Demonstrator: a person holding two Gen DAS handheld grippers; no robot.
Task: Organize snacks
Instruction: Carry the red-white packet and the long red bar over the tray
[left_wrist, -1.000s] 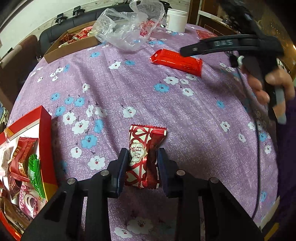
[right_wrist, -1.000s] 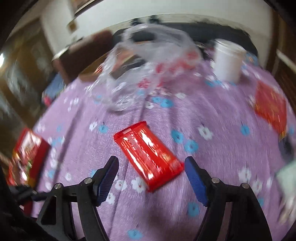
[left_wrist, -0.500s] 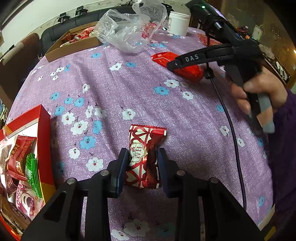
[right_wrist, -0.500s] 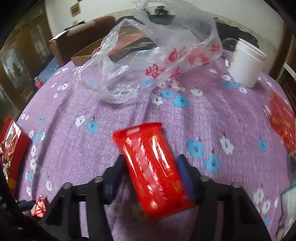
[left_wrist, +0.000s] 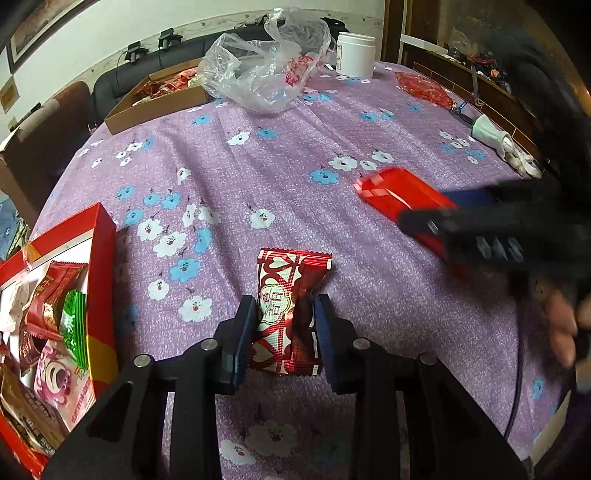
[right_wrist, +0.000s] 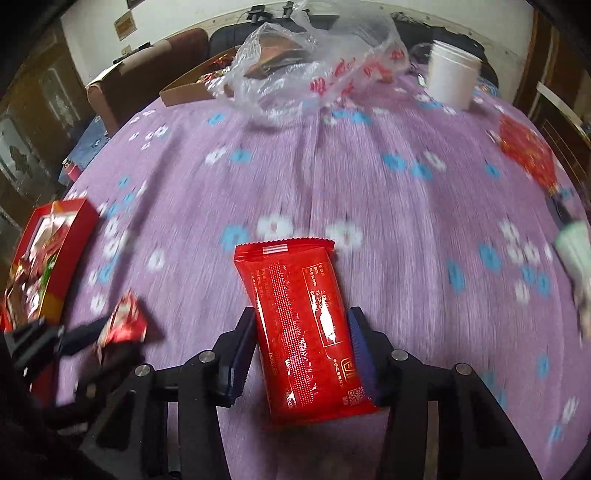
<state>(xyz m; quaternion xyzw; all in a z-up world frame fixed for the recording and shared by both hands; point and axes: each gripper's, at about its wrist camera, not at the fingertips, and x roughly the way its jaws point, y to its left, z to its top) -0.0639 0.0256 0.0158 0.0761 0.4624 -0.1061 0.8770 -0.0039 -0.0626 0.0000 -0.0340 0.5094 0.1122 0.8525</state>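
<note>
My left gripper (left_wrist: 284, 314) is shut on a small red-and-white candy packet (left_wrist: 291, 288), held just over the purple flowered cloth. Left of it stands an open red snack box (left_wrist: 99, 258) holding several wrapped snacks. My right gripper (right_wrist: 301, 325) is shut on a long red snack packet (right_wrist: 295, 295), pads pressing on both long edges, the packet sticking out forward. In the left wrist view that red packet (left_wrist: 391, 192) hangs in the right gripper (left_wrist: 424, 210) at the right. The right wrist view shows the candy packet (right_wrist: 123, 321) and the red box (right_wrist: 70, 251) at lower left.
At the far edge of the table lie a cardboard tray (left_wrist: 155, 103) of snacks, a crumpled clear plastic bag (left_wrist: 266, 62) and a white jar (left_wrist: 356, 51). A flat red ornament (left_wrist: 423, 88) and a pale green-white object (left_wrist: 495, 136) lie at the right. A hand (left_wrist: 561, 325) holds the right gripper.
The right gripper shut on the long red packet and carried it off its spot toward the near side of the table. The left gripper stayed put, still holding the candy.
</note>
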